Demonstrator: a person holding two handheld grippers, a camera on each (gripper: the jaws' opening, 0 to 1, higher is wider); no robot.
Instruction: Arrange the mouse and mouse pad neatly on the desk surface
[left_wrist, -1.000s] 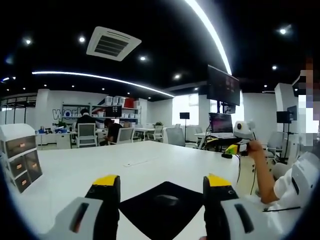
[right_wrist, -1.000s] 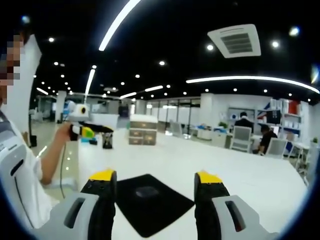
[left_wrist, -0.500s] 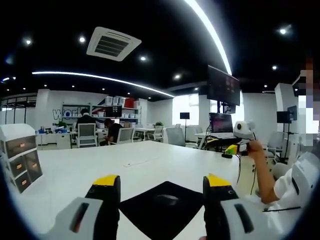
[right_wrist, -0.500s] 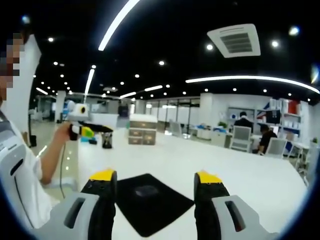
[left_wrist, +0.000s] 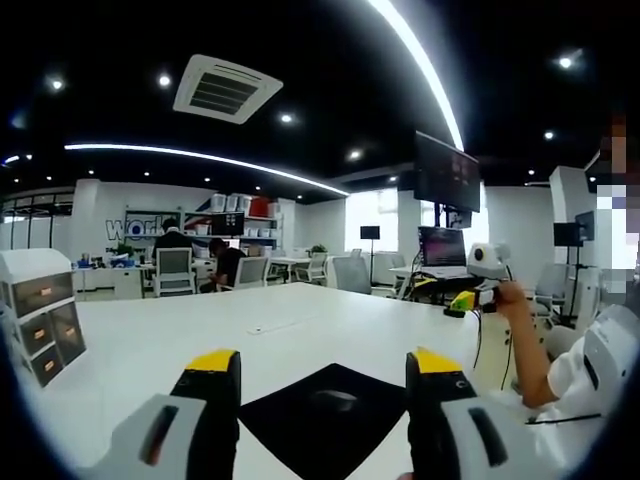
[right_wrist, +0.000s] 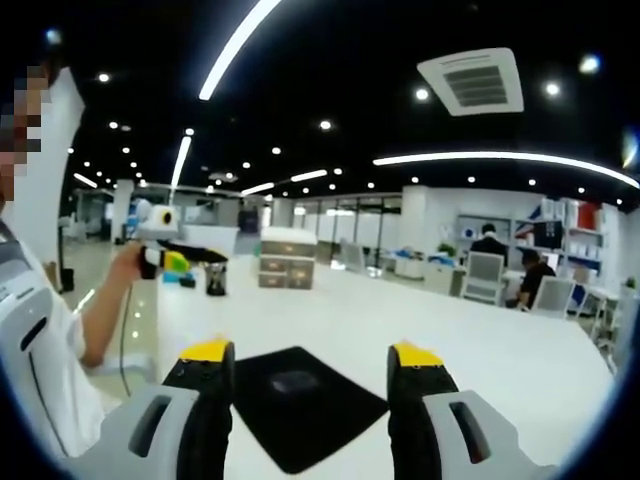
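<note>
Both grippers raised above the desk, jaws apart, nothing held; mouse sits on the pad.

The left gripper (left_wrist: 322, 375) and right gripper (right_wrist: 312, 365) each stand wide open and empty, with the black mouse pad (left_wrist: 325, 415) lying skewed on the white desk (left_wrist: 200, 335), one corner pointing away. The dark mouse (right_wrist: 293, 381) rests near the pad's middle and barely stands out against it. Likely risks: a jaw descending on the low, rounded mouse could nudge it off the pad; pinching the thin, flat pad edge may slip or drag the mouse along.
</note>
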